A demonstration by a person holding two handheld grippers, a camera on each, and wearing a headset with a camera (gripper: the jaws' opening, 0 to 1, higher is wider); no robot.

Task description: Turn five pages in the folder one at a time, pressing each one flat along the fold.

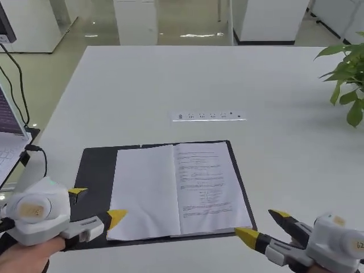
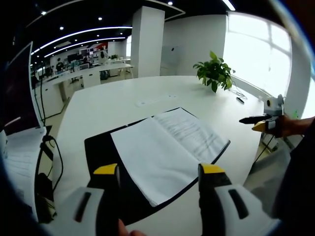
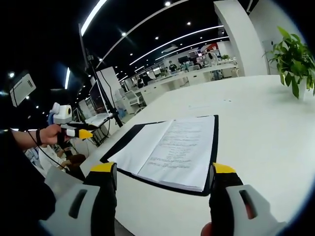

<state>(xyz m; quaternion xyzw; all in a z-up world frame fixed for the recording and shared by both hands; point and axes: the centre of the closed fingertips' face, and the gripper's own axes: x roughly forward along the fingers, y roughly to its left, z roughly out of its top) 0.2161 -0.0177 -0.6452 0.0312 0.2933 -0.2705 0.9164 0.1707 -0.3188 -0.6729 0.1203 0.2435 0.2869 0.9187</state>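
On the white bench [image 1: 284, 85] in front of me, the black folder [image 1: 95, 170] lies open and flat, its near edge close to the bench's front edge. Its left page [image 1: 145, 190] is blank white and its right page [image 1: 207, 185] carries printed text, with the fold running between them. My left hand-held gripper [image 1: 98, 205] is at the folder's near left corner, jaws spread wide with nothing between them; I cannot tell whether a tip touches the page. My right hand-held gripper [image 1: 261, 224] is just off the near right corner, jaws likewise apart and empty. Beyond the folder a white power strip [image 1: 209, 116] sits on the bench, and a leafy plant [image 1: 348, 79] stands at the far right.
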